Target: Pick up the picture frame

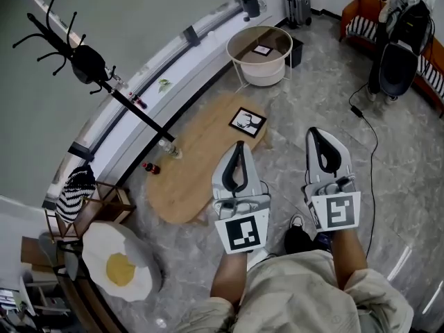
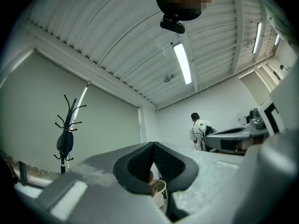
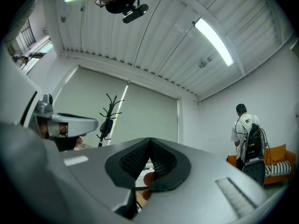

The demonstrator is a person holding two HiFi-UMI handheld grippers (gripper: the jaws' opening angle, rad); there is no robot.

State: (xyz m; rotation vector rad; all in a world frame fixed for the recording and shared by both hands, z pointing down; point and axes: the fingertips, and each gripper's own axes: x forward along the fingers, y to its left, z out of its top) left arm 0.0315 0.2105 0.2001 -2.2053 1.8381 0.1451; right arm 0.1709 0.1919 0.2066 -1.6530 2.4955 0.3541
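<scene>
The picture frame (image 1: 248, 122), black with a white mat and a dark print, lies flat on the far end of the oval wooden table (image 1: 198, 165). My left gripper (image 1: 239, 146) hangs in the air just short of it and above the table's right edge, jaws shut and nothing in them. To its right, over the marble floor, my right gripper (image 1: 316, 132) is also shut and holds nothing. Both gripper views look upward at the ceiling. The left gripper (image 2: 153, 143) and right gripper (image 3: 149, 139) show their pads closed together there. The frame is hidden in both of these views.
A round white side table (image 1: 241, 60) with a small frame on it stands beyond the wooden table. Two bottles (image 1: 168, 148) stand on the wooden table's left side. A black coat rack (image 1: 90, 64) rises at left. A person (image 3: 245, 134) stands by the orange sofa (image 1: 357, 25). A cable (image 1: 368, 134) crosses the floor.
</scene>
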